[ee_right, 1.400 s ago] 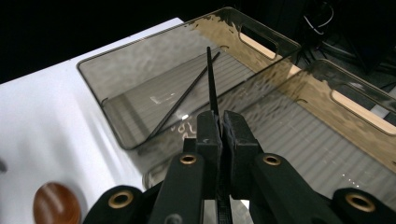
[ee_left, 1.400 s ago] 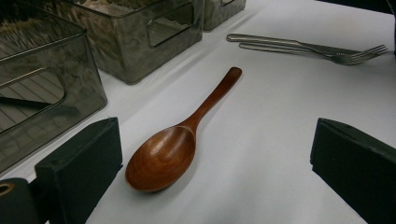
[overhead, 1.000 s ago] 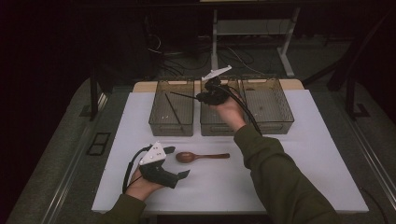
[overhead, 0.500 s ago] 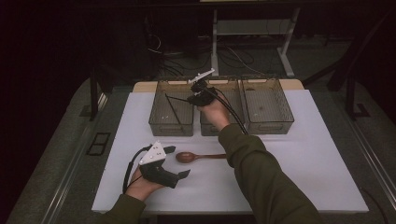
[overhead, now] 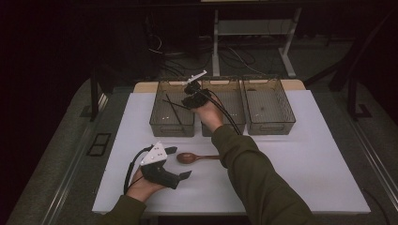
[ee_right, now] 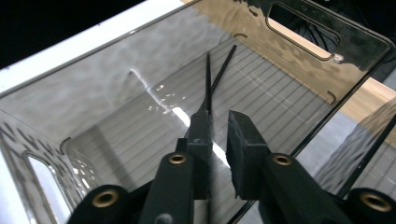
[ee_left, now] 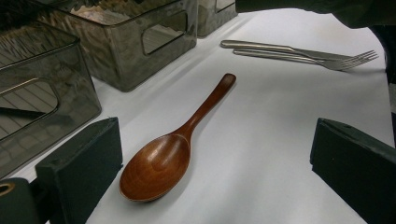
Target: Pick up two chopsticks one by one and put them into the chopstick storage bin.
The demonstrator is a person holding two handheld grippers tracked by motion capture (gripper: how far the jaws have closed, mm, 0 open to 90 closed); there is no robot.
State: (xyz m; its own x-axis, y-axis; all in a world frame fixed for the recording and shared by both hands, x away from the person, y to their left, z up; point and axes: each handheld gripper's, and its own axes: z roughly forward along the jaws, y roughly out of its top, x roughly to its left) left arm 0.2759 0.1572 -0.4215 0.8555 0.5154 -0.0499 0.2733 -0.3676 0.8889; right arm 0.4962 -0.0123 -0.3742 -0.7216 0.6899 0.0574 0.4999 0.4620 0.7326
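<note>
Judging by how things are lying, the sorting is looking partly done: black chopsticks (ee_right: 211,79) are sitting in the left bin (overhead: 172,123) under the barely parted, empty right gripper (overhead: 188,97), while the released left gripper (ee_left: 215,182) is flanking the wooden spoon (ee_left: 173,151) on the bench (overhead: 300,168) before that bin, two forks (ee_left: 303,52) waiting nearby.

right tool (overhead: 174,100) | moved left, from middle bin to left bin (overhead: 172,125) | chopsticks (overhead: 174,112) now inside it
</note>
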